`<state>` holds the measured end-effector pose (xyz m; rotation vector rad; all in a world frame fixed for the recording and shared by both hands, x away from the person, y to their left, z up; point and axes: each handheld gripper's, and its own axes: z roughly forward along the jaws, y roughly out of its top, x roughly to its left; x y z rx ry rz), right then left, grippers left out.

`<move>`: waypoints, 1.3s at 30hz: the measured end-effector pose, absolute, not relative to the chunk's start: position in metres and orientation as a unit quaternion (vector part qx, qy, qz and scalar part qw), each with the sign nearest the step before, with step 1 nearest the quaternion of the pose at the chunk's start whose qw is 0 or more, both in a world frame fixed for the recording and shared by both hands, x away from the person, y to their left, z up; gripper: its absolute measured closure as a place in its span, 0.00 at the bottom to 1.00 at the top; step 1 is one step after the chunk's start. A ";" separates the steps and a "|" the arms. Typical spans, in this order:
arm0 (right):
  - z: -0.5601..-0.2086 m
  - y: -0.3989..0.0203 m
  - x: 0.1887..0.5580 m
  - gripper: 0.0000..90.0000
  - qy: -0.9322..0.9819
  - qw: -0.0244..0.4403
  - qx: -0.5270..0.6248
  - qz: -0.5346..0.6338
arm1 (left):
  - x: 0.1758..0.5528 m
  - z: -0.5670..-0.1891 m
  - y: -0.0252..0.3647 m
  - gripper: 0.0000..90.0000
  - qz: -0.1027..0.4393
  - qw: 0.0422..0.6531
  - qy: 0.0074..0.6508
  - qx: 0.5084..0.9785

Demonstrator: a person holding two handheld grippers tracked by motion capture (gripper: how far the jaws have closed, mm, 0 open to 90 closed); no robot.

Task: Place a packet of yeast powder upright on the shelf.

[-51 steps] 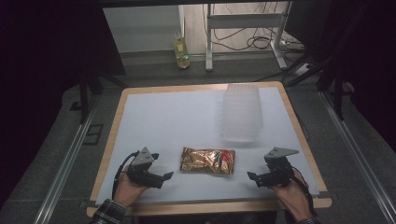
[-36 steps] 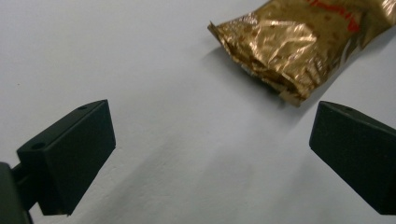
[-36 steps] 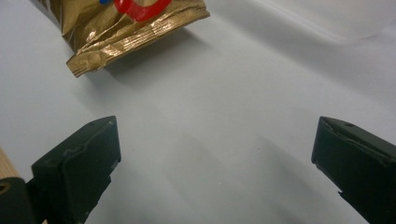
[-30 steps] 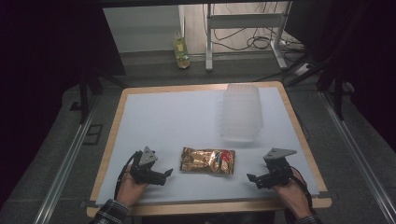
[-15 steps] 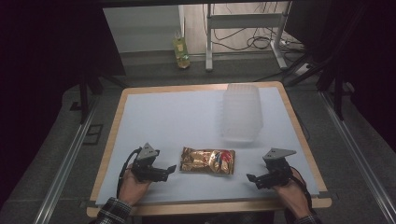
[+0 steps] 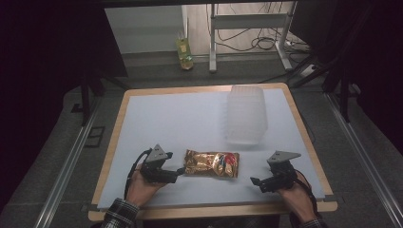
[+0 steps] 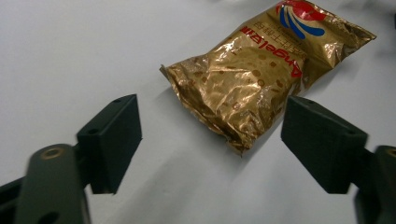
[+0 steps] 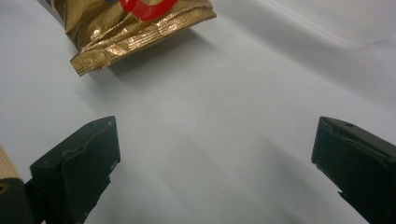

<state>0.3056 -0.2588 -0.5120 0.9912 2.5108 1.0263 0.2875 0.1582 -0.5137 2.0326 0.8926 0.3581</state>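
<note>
Both grippers' fingers (image 7: 114, 142) apart

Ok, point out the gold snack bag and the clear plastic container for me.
gold snack bag (image 6: 211, 163), high view, middle of the foil.
clear plastic container (image 6: 246, 114), high view, its top face.

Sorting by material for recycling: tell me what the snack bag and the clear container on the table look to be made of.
Snack bag: likely metallised plastic film, glossy gold; it crinkles finely and throws sharp glints.
Container: seemingly thin translucent plastic with a milky finish; the table shows faintly through its walls. It may be a nested stack; I cannot tell.
</note>
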 end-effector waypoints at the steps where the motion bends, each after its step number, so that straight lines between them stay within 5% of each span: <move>1: -0.512 -0.259 0.306 0.01 0.861 0.126 0.342 0.355 | 0.288 -0.513 0.157 0.28 0.146 0.435 0.355 0.815; 12: -0.512 -0.258 0.306 0.01 0.862 0.126 0.339 0.357 | 0.294 -0.508 0.146 0.56 0.149 0.465 0.345 0.802; 23: -0.511 -0.257 0.306 0.01 0.861 0.129 0.338 0.357 | 0.304 -0.507 0.125 0.99 0.142 0.466 0.330 0.809; 39: -0.513 -0.256 0.306 0.02 0.866 0.128 0.338 0.346 | 0.316 -0.531 0.107 1.00 0.151 0.403 0.308 0.849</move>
